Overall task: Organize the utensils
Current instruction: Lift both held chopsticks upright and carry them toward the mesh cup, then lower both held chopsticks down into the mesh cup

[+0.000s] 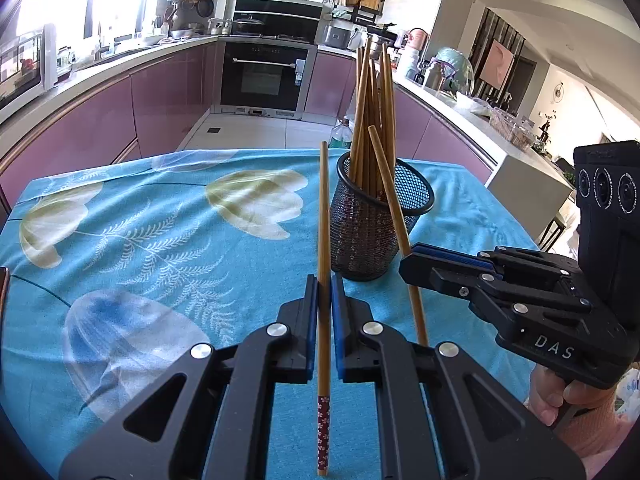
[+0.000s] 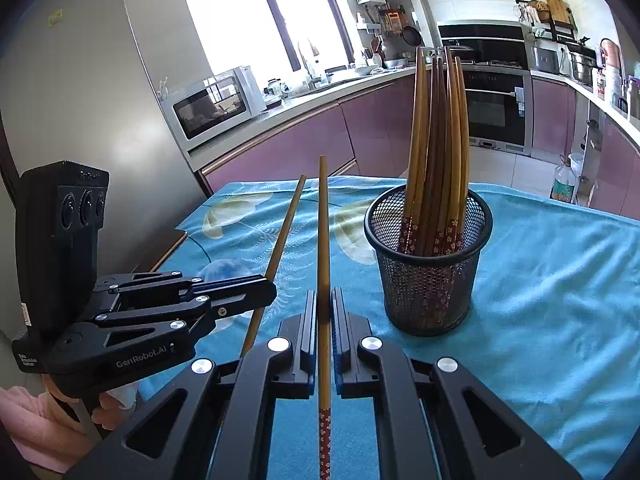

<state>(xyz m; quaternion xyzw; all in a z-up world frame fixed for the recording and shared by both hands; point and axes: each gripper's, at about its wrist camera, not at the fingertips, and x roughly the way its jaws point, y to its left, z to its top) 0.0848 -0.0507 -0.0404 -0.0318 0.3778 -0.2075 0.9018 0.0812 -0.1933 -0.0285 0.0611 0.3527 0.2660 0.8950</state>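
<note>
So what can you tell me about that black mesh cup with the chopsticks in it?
The black mesh cup is a round holder that looks like woven wire with a solid rim, slightly narrower at the base. It stands upright on the blue flowered tablecloth. A bundle of brown chopsticks stands in it, patterned red ends down, tips leaning together at the top. Nothing grips it: the left gripper and the right gripper each pinch one loose chopstick nearby.
</note>
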